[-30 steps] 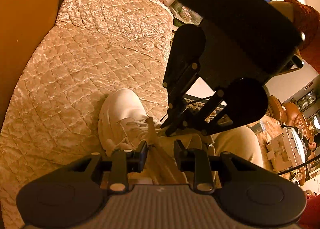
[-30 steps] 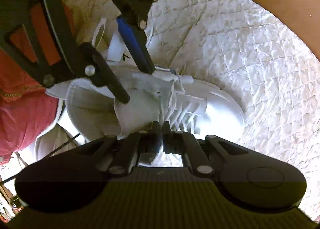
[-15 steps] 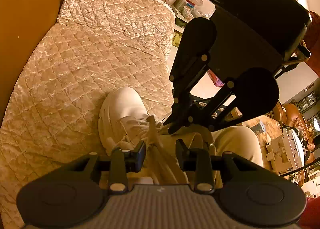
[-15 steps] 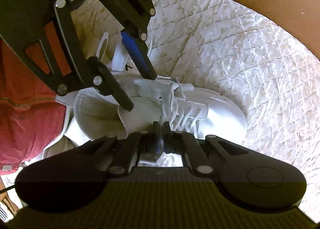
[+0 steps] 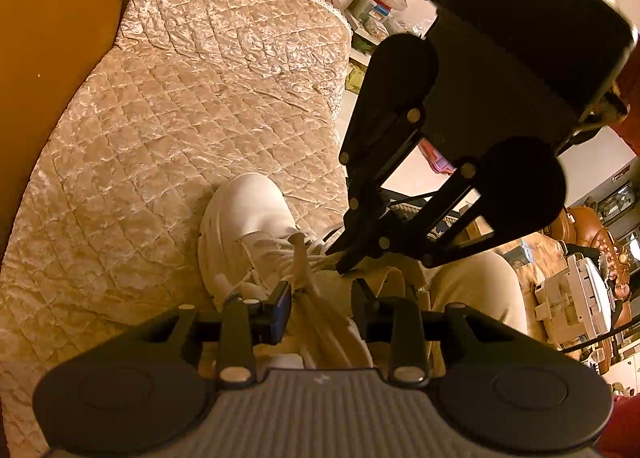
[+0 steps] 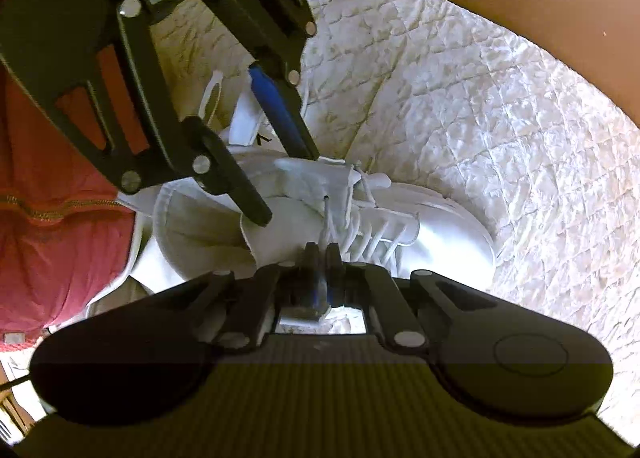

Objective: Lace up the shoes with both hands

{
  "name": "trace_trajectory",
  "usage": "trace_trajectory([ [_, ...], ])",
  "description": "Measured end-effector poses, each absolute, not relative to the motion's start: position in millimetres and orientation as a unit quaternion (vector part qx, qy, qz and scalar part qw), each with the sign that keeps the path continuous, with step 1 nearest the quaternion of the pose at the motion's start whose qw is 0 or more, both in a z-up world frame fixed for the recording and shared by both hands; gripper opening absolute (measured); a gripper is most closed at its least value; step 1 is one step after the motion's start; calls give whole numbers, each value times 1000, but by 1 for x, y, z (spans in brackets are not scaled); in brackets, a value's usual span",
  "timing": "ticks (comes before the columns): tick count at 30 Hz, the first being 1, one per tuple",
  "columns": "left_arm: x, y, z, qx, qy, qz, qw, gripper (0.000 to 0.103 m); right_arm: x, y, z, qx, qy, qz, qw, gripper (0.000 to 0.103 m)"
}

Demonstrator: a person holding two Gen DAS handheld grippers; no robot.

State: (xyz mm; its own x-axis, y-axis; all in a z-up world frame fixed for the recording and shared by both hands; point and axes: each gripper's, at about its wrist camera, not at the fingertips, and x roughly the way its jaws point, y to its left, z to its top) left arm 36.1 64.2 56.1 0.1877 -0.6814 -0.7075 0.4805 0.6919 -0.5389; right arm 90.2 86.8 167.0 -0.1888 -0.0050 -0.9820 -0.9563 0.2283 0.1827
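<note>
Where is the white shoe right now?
The white sneaker lies on the quilted cover near its edge, just under both grippers, toe pointing right in the right wrist view.

One white lace-up sneaker [image 6: 432, 225]; one quilted cream velvet sofa cover [image 5: 180, 117]; two black two-finger grippers, left gripper [image 5: 320, 298], right gripper [image 6: 323, 254].

left gripper [image 5: 320, 298] angled downward, jaws parted, nothing pinched between pads, right gripper [image 6: 323, 252] pointing almost straight down, jaws closed tight, tips just beside the left's
</note>
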Motion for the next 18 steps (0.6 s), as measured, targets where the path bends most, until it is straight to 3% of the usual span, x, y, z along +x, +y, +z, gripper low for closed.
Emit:
trace_trajectory([
  [14, 34, 63, 59, -90, 510, -382, 766, 38, 88, 88, 167, -404, 597, 475, 504, 6],
  [18, 33, 62, 59, -89, 509, -386, 764, 43, 83, 93, 166, -416, 597, 480, 491, 6],
])
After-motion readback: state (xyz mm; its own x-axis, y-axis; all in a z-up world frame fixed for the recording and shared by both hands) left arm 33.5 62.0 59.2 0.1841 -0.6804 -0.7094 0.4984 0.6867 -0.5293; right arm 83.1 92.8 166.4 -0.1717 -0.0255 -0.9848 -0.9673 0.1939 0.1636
